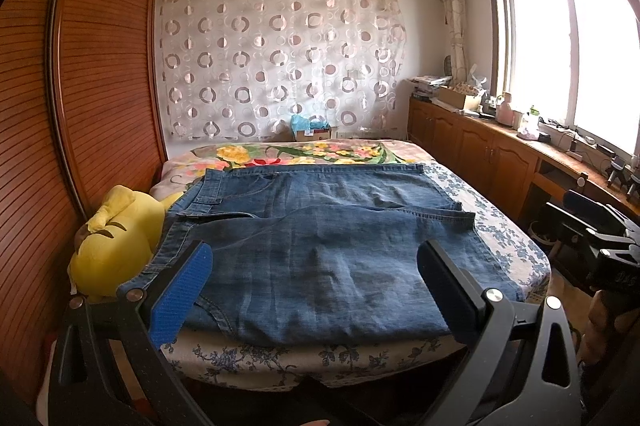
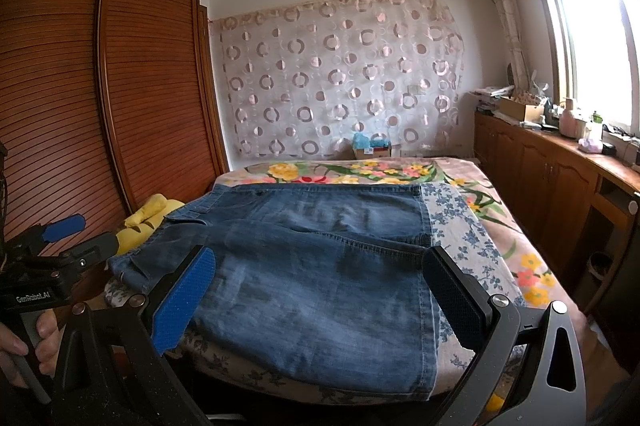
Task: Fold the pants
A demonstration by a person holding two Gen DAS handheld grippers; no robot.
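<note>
The jeans (image 1: 320,246) lie folded on the near end of the bed (image 1: 512,242), on its flowered cover, waistband toward the yellow plush toy (image 1: 116,242) at the left edge. Both grippers hang above the near side of the bed, touching nothing — the left gripper (image 1: 316,290) has its jaws spread wide and empty, and the right gripper (image 2: 320,294) is likewise released, framing the denim. A hand (image 2: 24,342) grips the left tool's handle. A wooden wardrobe (image 1: 100,65) stands left, a window (image 1: 568,41) right.
</note>
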